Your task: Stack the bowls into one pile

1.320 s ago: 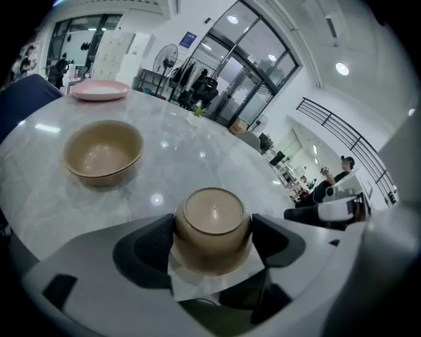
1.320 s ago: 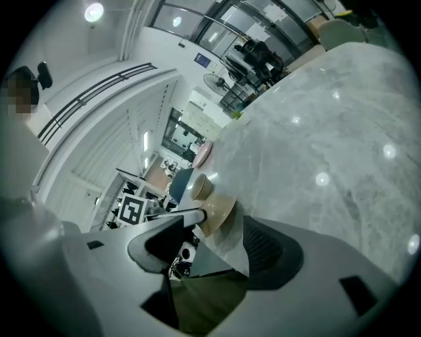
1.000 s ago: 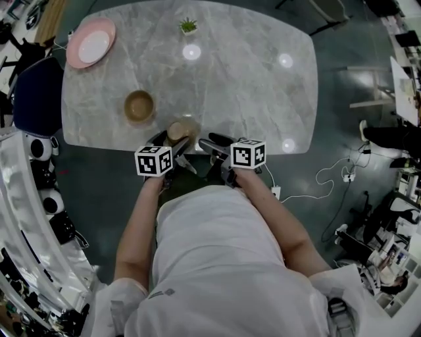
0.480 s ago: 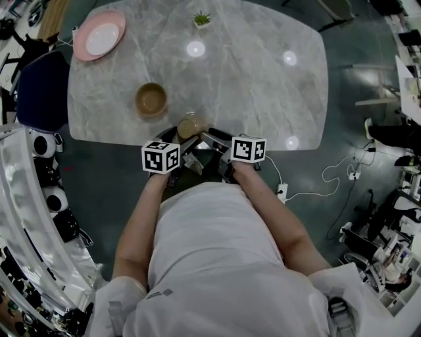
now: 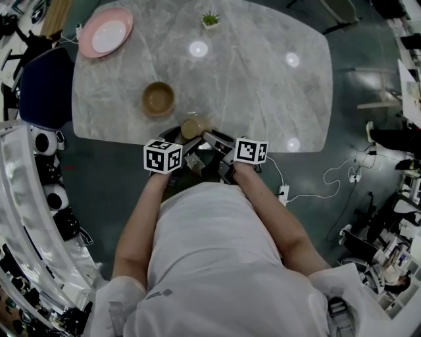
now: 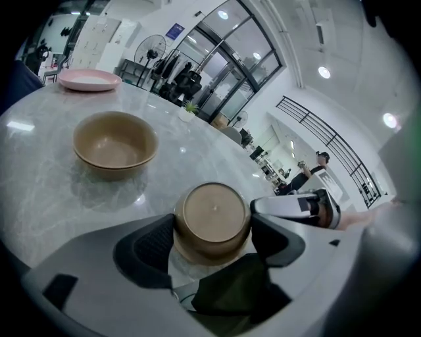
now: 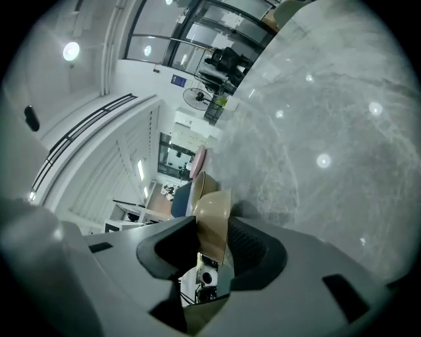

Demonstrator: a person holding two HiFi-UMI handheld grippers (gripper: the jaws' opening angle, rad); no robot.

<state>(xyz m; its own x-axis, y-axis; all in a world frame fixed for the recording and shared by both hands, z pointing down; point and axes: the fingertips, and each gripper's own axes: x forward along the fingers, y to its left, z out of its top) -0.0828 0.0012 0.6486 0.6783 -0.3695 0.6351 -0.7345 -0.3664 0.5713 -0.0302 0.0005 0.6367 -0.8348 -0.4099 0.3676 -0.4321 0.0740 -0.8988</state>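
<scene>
A tan bowl (image 5: 193, 126) is at the table's near edge, tipped so that its base faces the left gripper view (image 6: 214, 214). My left gripper (image 6: 212, 230) (image 5: 184, 136) has a pad pressed on each side of it. My right gripper (image 7: 212, 247) (image 5: 205, 137) comes in from the right; its jaws have just been closing and now pinch the bowl's wall (image 7: 214, 220) edge-on between the pads. A second tan bowl (image 5: 158, 99) (image 6: 114, 143) stands upright and alone, farther in on the marble table (image 5: 250, 85).
A pink plate (image 5: 105, 33) (image 6: 89, 79) lies at the far left corner and a small potted plant (image 5: 210, 19) at the far edge. The person's body stands right at the table's near edge. Chairs and cables ring the table on the floor.
My right gripper has moved left up to the bowl and its jaws have come in on the bowl's wall. The left gripper has stayed on the bowl.
</scene>
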